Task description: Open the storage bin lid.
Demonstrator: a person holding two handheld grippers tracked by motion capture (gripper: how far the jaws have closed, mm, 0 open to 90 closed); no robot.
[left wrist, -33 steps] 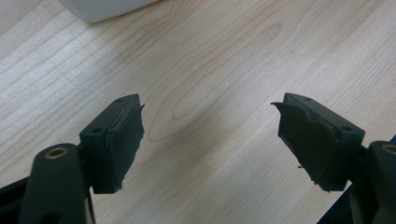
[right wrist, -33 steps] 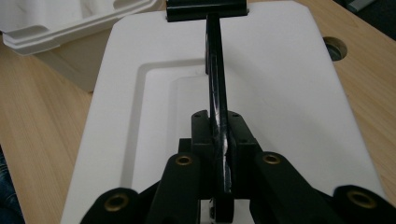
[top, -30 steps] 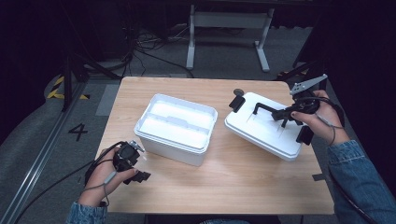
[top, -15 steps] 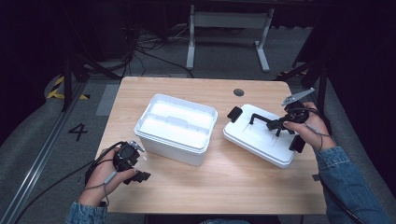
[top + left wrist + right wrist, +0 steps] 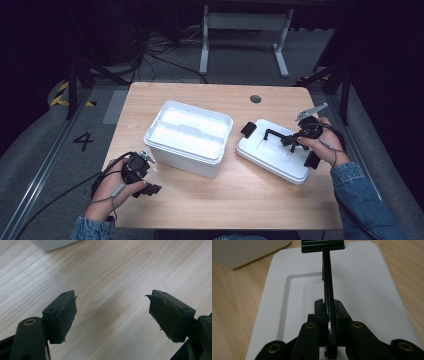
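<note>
In the high view a wooden table (image 5: 240, 200) carries a white box (image 5: 189, 136) at the centre of the frame and a white lid (image 5: 274, 156) to its right. The lid lies flat on the wood, just beside the box, with a black clip (image 5: 248, 130) at its upper left end. The box is open at the top, and its inside looks white and bare, with a ledge across the far part.

The right gripper (image 5: 287, 141) lies over the lid at the right of the frame, the hand (image 5: 320, 145) behind it. The right gripper view adds what the high view cannot resolve: its jaws are pressed together on a thin black handle (image 5: 327, 277) that stands on edge along the middle of the lid (image 5: 367, 290), running up to the clip (image 5: 322, 245) at the top edge. A corner of the box (image 5: 244, 252) fills the upper left.

The left gripper (image 5: 145, 180) rests at the lower left of the high view, near the table's front edge. The left gripper view shows its jaws spread wide with only bare wood (image 5: 112, 285) between them, and the box's base (image 5: 53, 243) at the top edge.
</note>
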